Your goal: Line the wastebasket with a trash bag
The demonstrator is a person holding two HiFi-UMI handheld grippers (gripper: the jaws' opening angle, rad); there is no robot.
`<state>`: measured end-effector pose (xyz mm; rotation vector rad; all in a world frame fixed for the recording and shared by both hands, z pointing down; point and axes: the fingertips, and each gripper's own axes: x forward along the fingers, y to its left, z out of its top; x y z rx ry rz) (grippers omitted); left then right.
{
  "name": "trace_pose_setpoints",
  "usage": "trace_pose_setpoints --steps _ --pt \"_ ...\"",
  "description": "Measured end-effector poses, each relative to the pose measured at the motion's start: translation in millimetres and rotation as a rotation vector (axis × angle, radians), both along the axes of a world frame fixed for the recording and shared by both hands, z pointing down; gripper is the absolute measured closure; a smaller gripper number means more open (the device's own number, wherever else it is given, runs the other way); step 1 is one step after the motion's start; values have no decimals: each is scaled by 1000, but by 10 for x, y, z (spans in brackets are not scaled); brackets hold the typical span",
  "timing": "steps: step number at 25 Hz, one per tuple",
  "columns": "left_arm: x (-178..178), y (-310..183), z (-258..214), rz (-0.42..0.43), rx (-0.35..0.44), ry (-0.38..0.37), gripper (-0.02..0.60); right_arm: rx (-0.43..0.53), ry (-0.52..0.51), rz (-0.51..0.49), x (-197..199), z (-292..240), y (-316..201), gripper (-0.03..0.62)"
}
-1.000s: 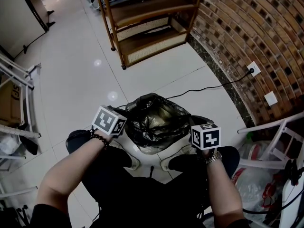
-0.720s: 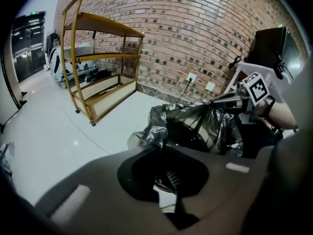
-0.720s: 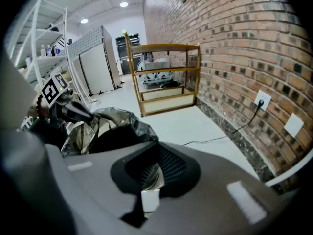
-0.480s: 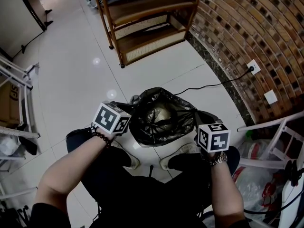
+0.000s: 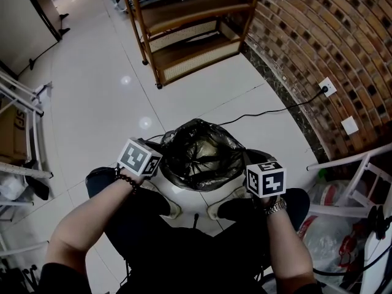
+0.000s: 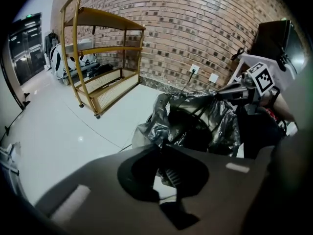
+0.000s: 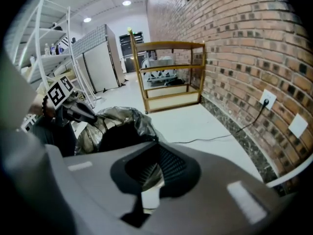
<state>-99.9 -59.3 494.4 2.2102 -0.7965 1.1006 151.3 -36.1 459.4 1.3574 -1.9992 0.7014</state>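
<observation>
Now, the trash bag point(image 5: 199, 155) sits at the top of the white wastebasket point(image 5: 184, 195), which stands on the pale tiled floor point(image 5: 98, 103) right between the seated person's feet. Black film is bunched and crinkled all round the top, the mouth gapes open with a dark hollow in the middle, and a strip of white wall shows below it on the near side.

Left tongs point(image 6: 160, 148) are clenched on the bag's edge at its left side: the left gripper view shows the jaws together, with crumpled film running straight into the tip. Right tongs point(image 7: 155, 146) match them, jaws pressed together on the film at the bag's right side. Both point steeply downward, one on each side of the basket, marker cubes facing up. Each gripper view catches the other tongs across the bag.

Further off, a wooden shelf rack point(image 5: 184, 29) stands on the floor beside the brick wall point(image 5: 324, 35). A wall socket point(image 5: 327, 87) feeds a black cable point(image 5: 269, 112) that trails across the tiles toward the basket.
</observation>
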Motion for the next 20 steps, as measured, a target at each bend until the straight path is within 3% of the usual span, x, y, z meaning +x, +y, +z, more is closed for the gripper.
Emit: trace_pose_setpoints --steps 5,11,20 --pt "-55 32 152 -9 -26 -24 554 -45 16 -19 -83 273 28 586" --pt "-44 -37 237 -42 -57 3 426 -112 14 -44 -138 521 80 496" --pt "-9 -25 467 -59 -139 7 403 -112 50 -130 -215 494 -4 444"
